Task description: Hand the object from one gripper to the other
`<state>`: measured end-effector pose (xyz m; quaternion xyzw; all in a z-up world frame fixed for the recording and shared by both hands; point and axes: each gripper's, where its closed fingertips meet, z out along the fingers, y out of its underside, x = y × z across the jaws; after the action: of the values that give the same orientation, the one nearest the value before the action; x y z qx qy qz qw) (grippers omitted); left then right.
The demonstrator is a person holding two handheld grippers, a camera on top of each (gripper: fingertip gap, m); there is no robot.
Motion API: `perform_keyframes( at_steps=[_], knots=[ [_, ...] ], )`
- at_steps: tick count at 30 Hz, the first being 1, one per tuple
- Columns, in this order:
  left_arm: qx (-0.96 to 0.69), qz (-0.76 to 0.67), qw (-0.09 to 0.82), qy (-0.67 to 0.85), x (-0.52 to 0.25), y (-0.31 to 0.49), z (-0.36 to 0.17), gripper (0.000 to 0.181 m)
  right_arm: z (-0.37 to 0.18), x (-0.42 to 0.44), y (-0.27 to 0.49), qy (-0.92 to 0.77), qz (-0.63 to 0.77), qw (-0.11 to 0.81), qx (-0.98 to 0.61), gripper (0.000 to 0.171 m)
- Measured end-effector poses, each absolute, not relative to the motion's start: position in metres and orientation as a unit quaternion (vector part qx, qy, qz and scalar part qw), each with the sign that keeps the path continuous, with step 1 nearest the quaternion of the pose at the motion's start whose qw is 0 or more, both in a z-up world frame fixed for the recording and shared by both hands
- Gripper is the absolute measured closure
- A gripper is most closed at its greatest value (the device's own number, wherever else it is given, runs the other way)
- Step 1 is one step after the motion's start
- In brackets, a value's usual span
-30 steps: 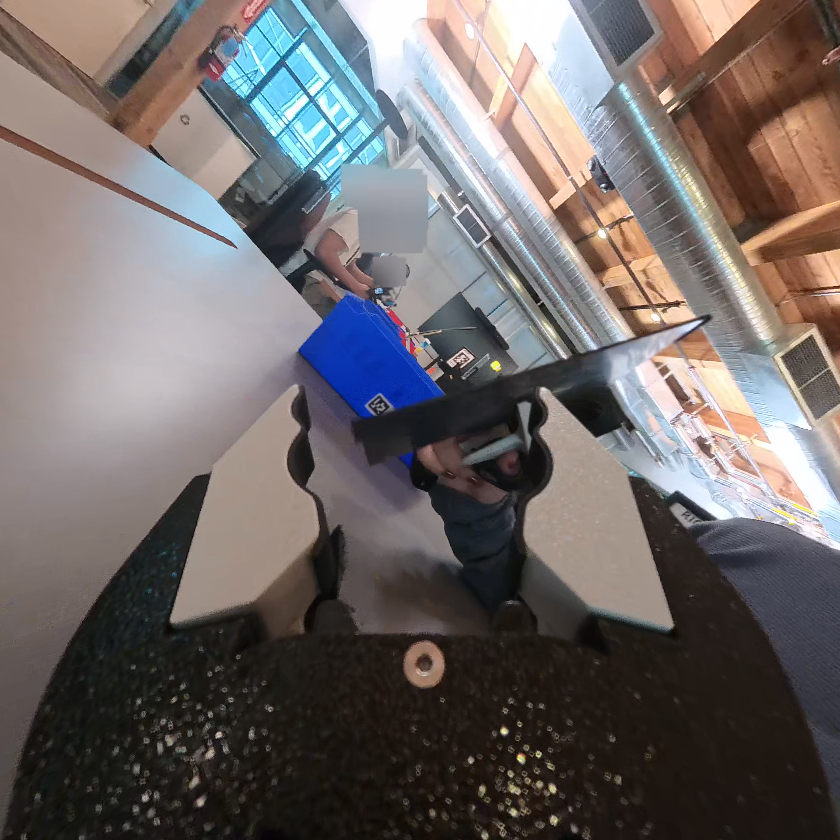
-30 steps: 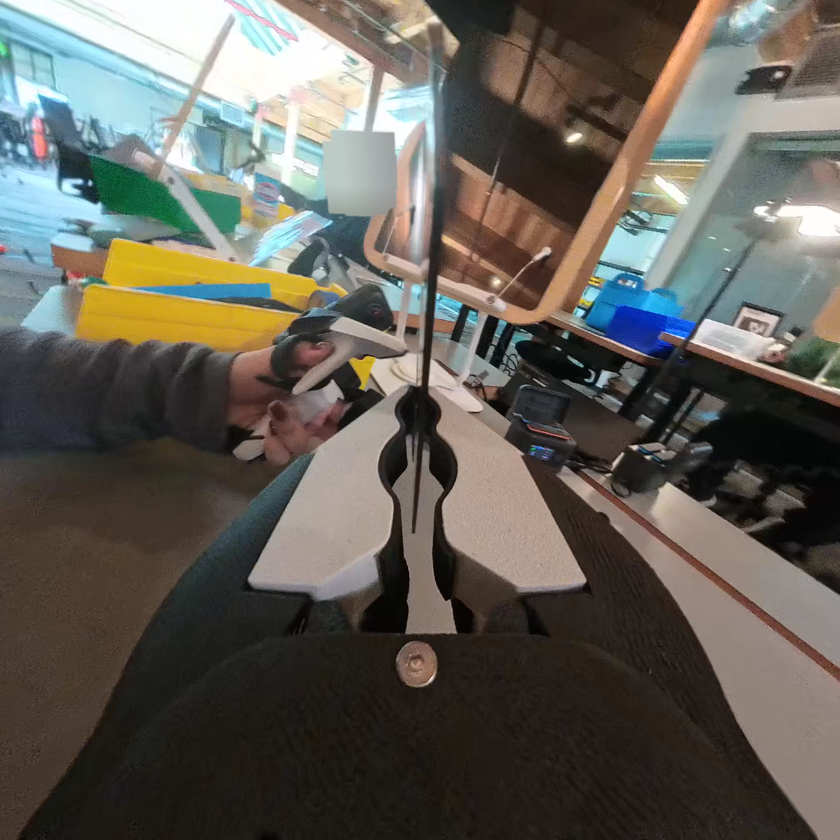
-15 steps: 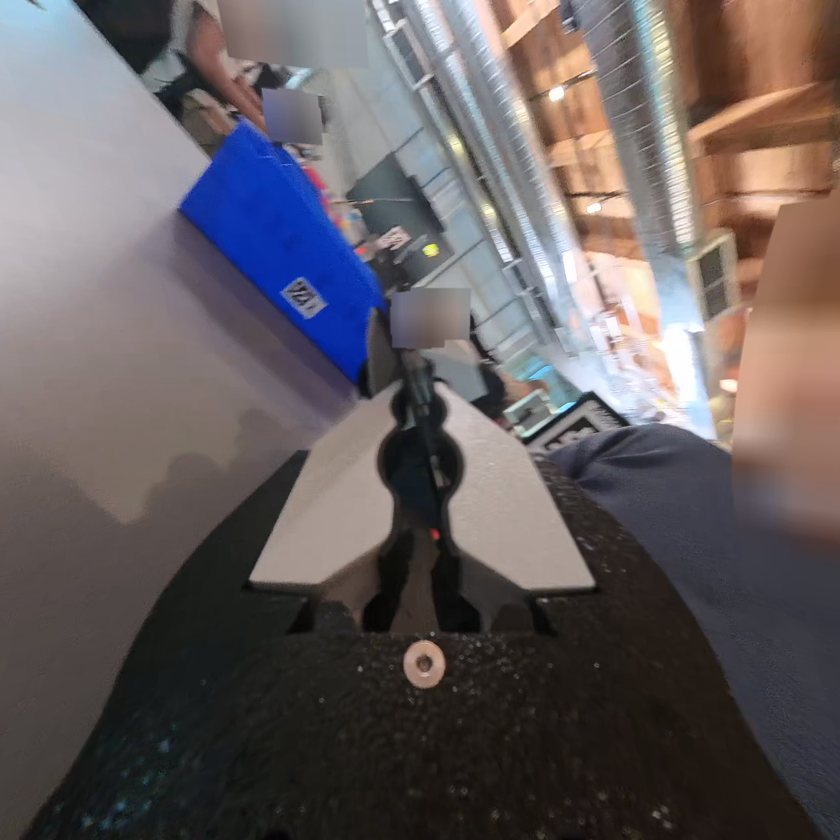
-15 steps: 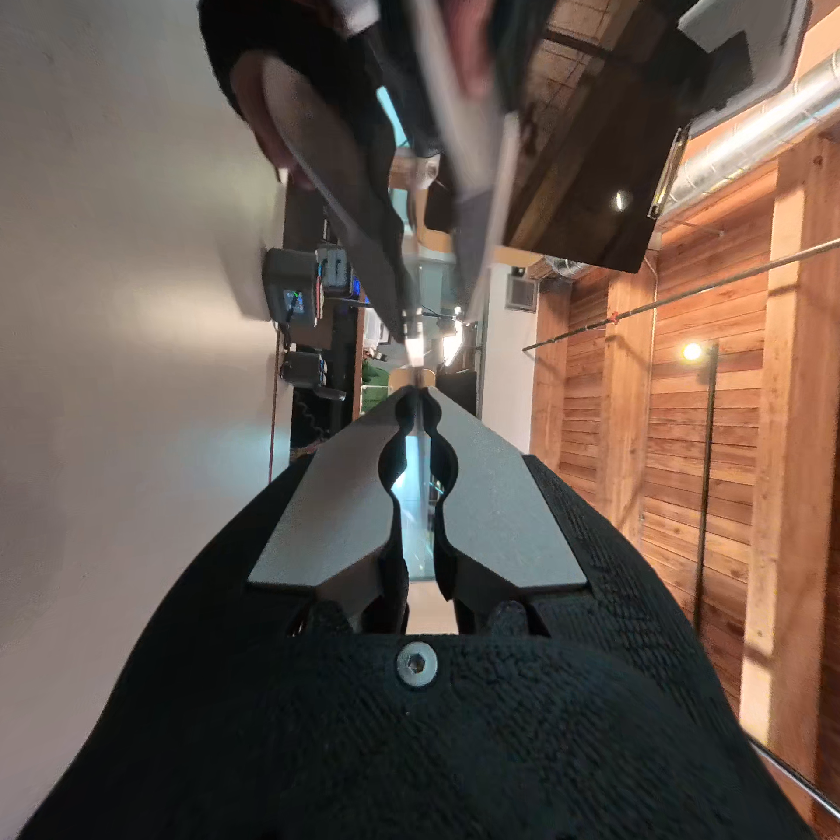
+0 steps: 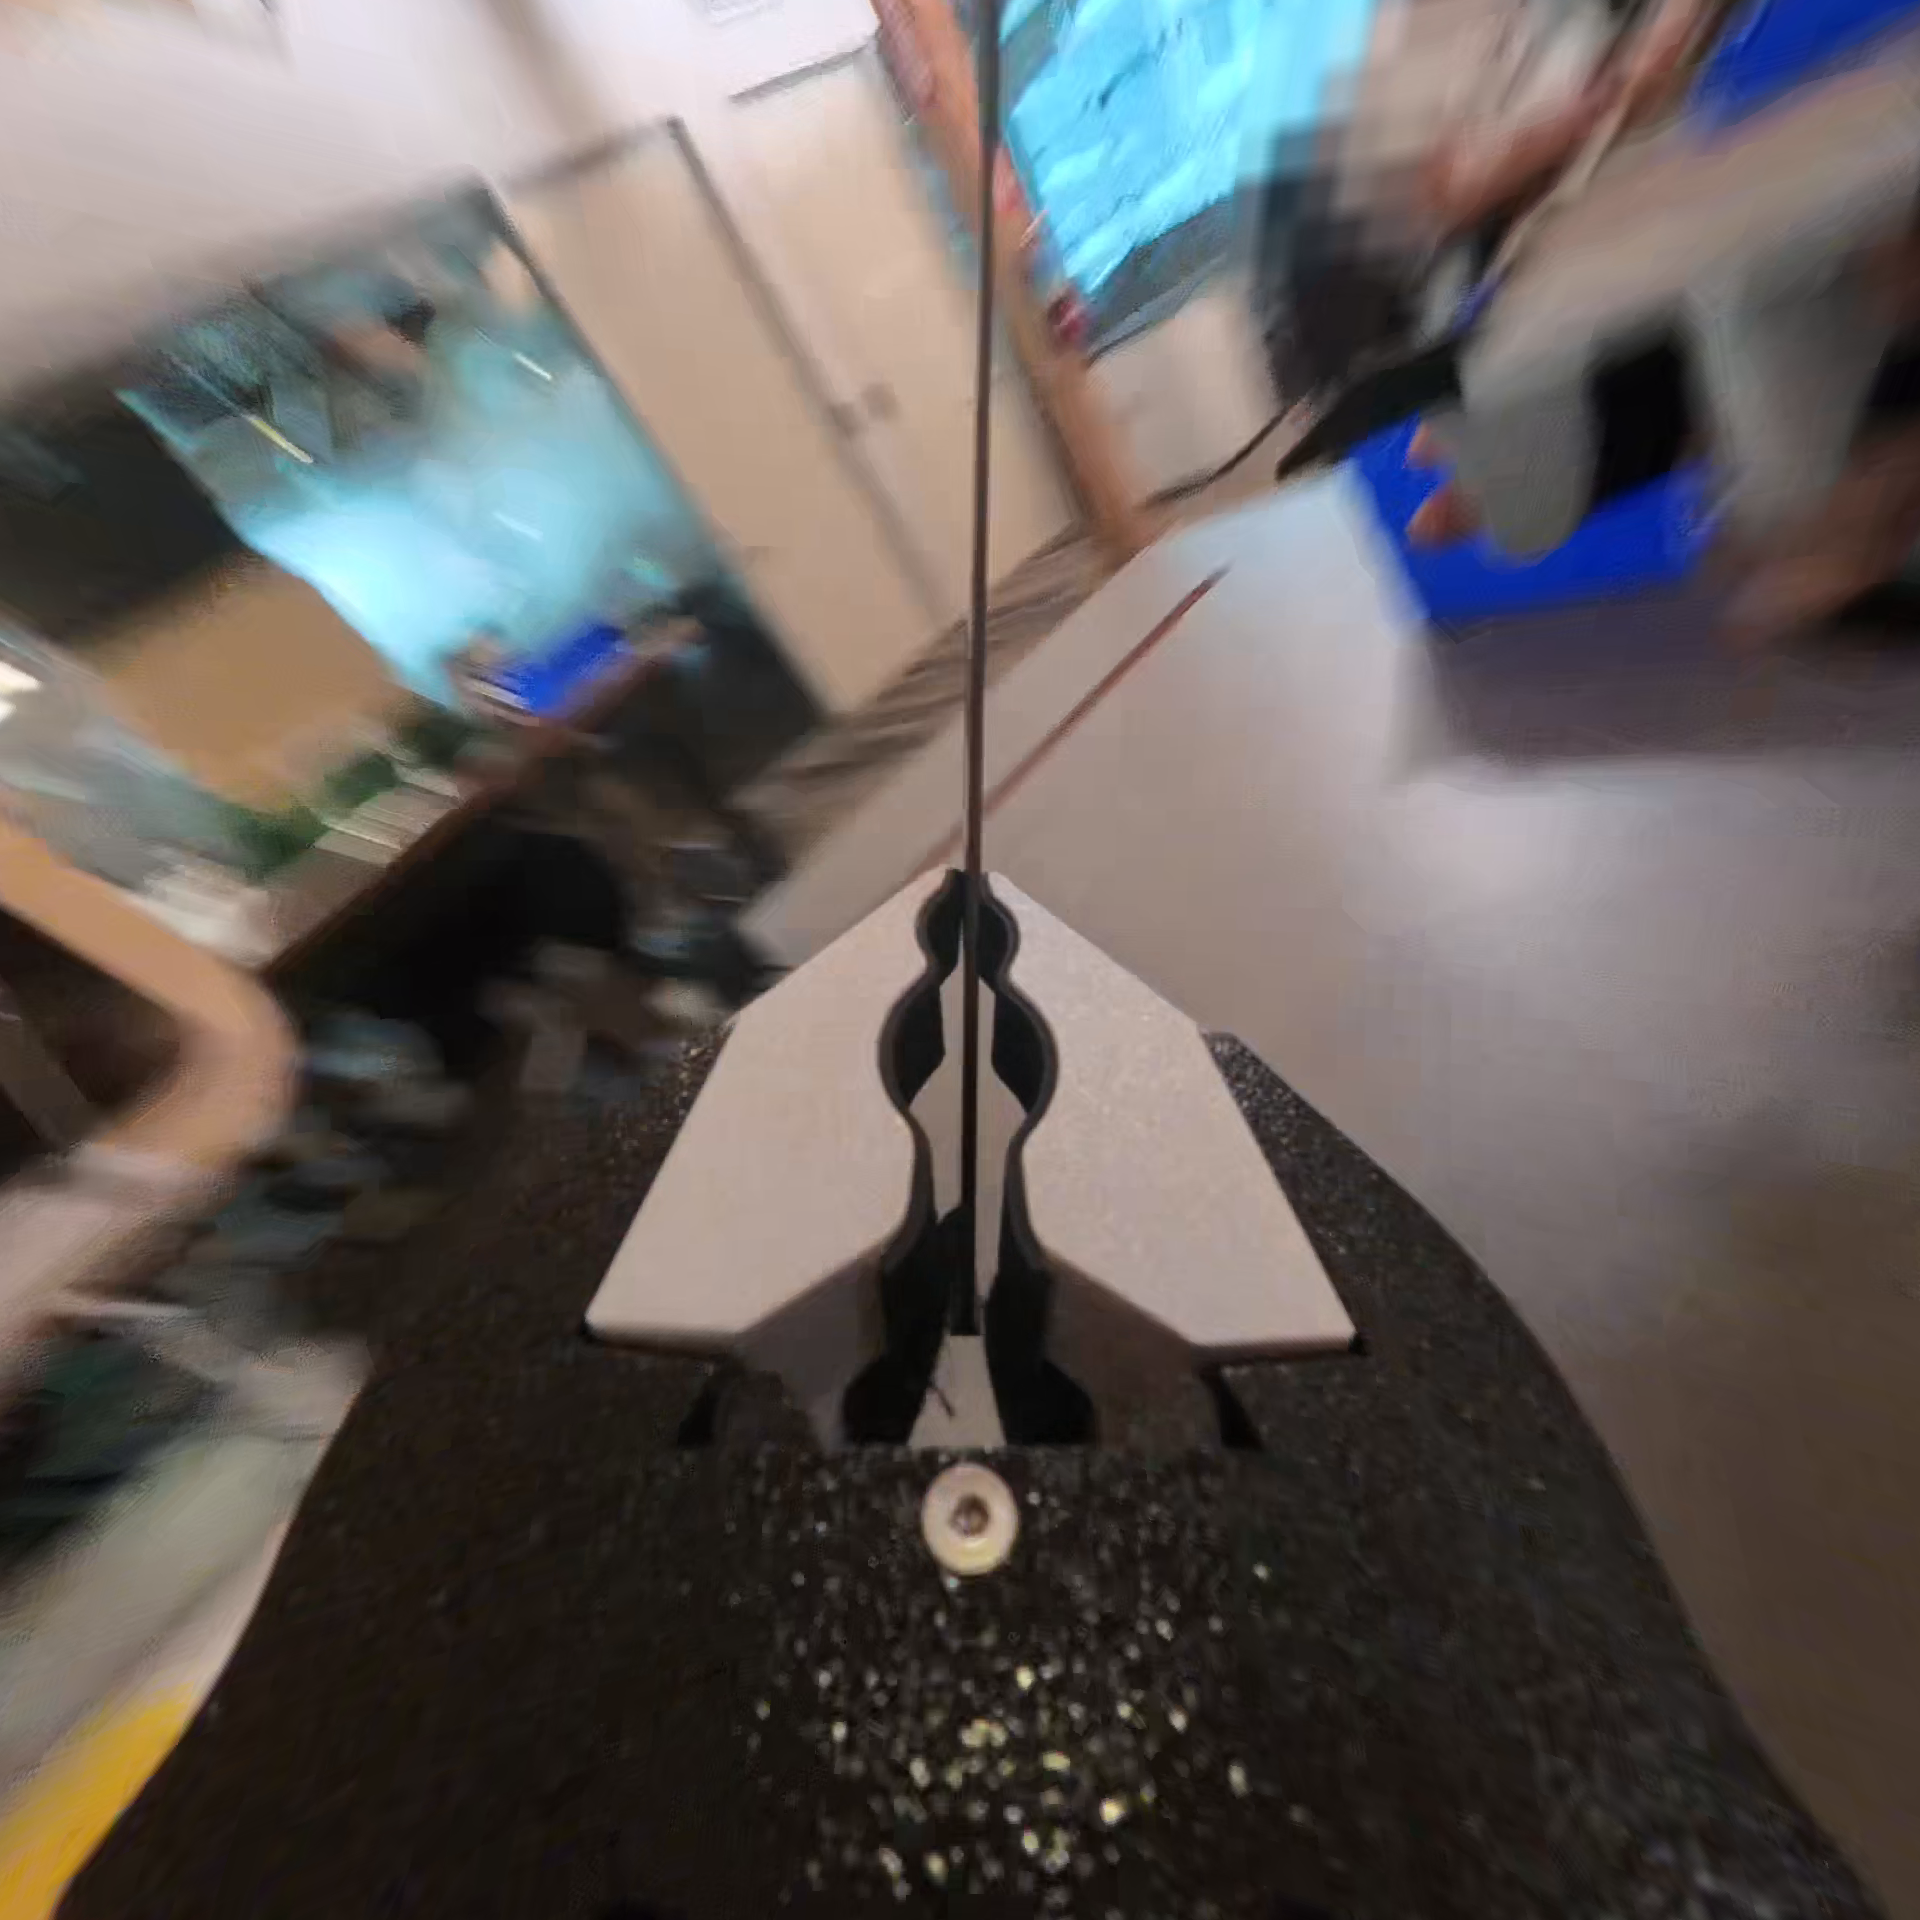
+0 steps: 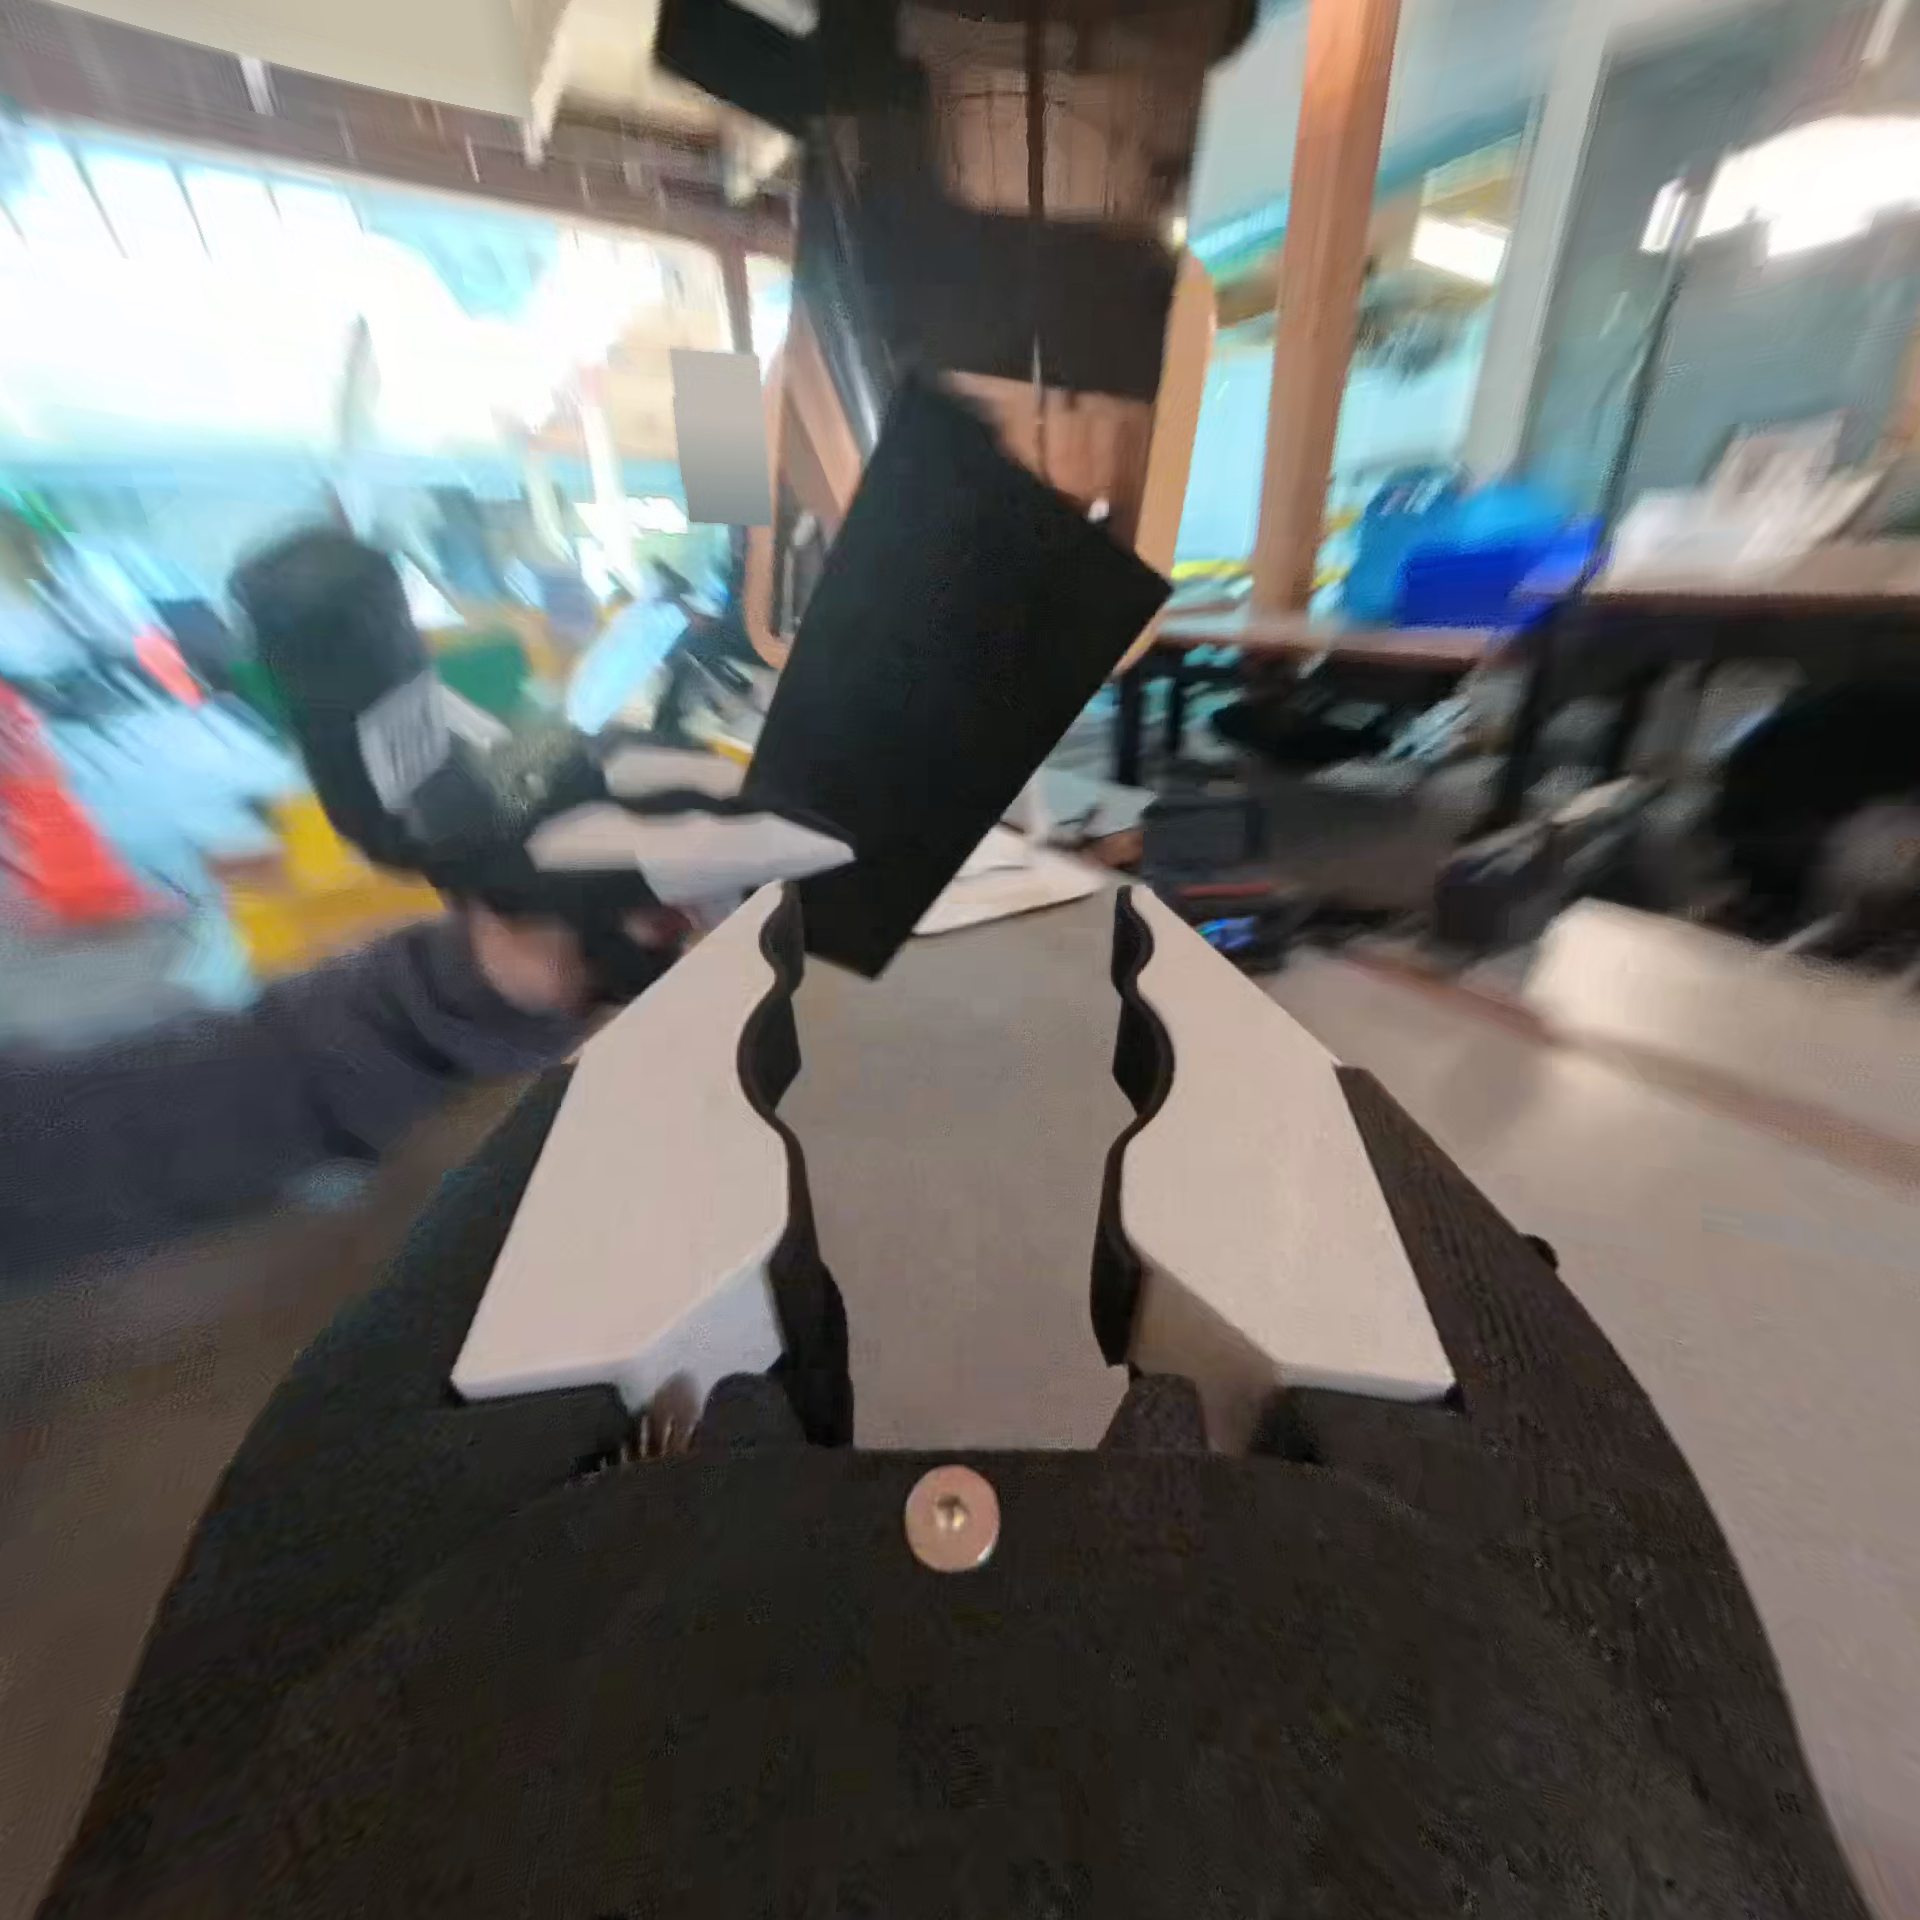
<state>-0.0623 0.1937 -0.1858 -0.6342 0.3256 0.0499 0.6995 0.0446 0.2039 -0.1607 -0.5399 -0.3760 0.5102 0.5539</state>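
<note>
Blurred workshop clutter and a pale table (image 6: 1558, 1195) lie behind both grippers. Seen edge-on in the left wrist view, the thin black card (image 5: 978, 520) is pinched between the closed fingers of the left gripper (image 5: 971, 894), while the right gripper (image 6: 951, 914) stands wide apart and empty, with the card's flat face (image 6: 935, 707) just beyond its tips. It looks light, stiff and smooth, so it likely wants a firm pinch well in from an edge.
</note>
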Motion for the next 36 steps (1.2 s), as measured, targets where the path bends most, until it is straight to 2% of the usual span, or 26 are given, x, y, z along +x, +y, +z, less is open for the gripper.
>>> perform_keyframes(
  at_steps=[3, 8, 11, 12, 13, 15, 20, 24, 26, 29, 31, 33, 36],
  knots=[
    [-0.548, 0.316, 0.657, 0.410, -0.062, 0.195, -0.190, 0.181, -0.173, 0.037, 0.213, -0.253, 0.643, 0.409, -0.596, 0.110],
    [-0.379, 0.468, 0.618, 0.505, -0.032, 0.183, -0.193, 0.181, -0.183, 0.039, 0.220, -0.130, 0.754, 0.252, -0.593, 0.108],
    [-0.329, 0.492, 0.609, 0.529, -0.026, 0.177, -0.194, 0.181, -0.192, 0.046, 0.215, -0.141, 0.768, 0.190, -0.595, 0.129],
    [-0.327, 0.488, 0.608, 0.534, -0.024, 0.177, -0.196, 0.181, -0.191, 0.048, 0.210, -0.156, 0.773, 0.183, -0.587, 0.150],
    [-0.335, 0.474, 0.616, 0.532, -0.023, 0.177, -0.197, 0.181, -0.192, 0.049, 0.208, -0.168, 0.768, 0.184, -0.590, 0.163],
    [-0.409, 0.389, 0.634, 0.529, -0.022, 0.182, -0.206, 0.168, -0.197, 0.051, 0.210, -0.196, 0.739, 0.214, -0.608, 0.171],
    [-0.609, 0.109, 0.667, 0.415, -0.037, 0.192, -0.209, 0.083, -0.187, 0.063, 0.217, -0.231, 0.703, 0.298, -0.603, 0.171],
    [-0.670, -0.185, 0.662, 0.281, -0.041, 0.189, -0.196, 0.064, -0.173, 0.071, 0.215, -0.293, 0.658, 0.388, -0.576, 0.171],
    [-0.670, -0.310, 0.635, 0.228, -0.041, 0.186, -0.190, 0.065, -0.164, 0.071, 0.203, -0.339, 0.641, 0.420, -0.546, 0.171],
    [-0.642, -0.448, 0.579, 0.226, -0.029, 0.169, -0.186, 0.095, -0.160, 0.067, 0.182, -0.399, 0.630, 0.427, -0.511, 0.171],
    [-0.610, -0.516, 0.546, 0.252, -0.019, 0.152, -0.181, 0.140, -0.159, 0.065, 0.176, -0.409, 0.637, 0.420, -0.501, 0.171],
    [-0.597, -0.522, 0.543, 0.274, -0.015, 0.145, -0.181, 0.179, -0.157, 0.065, 0.173, -0.407, 0.649, 0.416, -0.490, 0.171],
    [-0.578, -0.486, 0.579, 0.306, -0.012, 0.140, -0.175, 0.181, -0.152, 0.066, 0.178, -0.384, 0.656, 0.426, -0.490, 0.169]
  ],
)
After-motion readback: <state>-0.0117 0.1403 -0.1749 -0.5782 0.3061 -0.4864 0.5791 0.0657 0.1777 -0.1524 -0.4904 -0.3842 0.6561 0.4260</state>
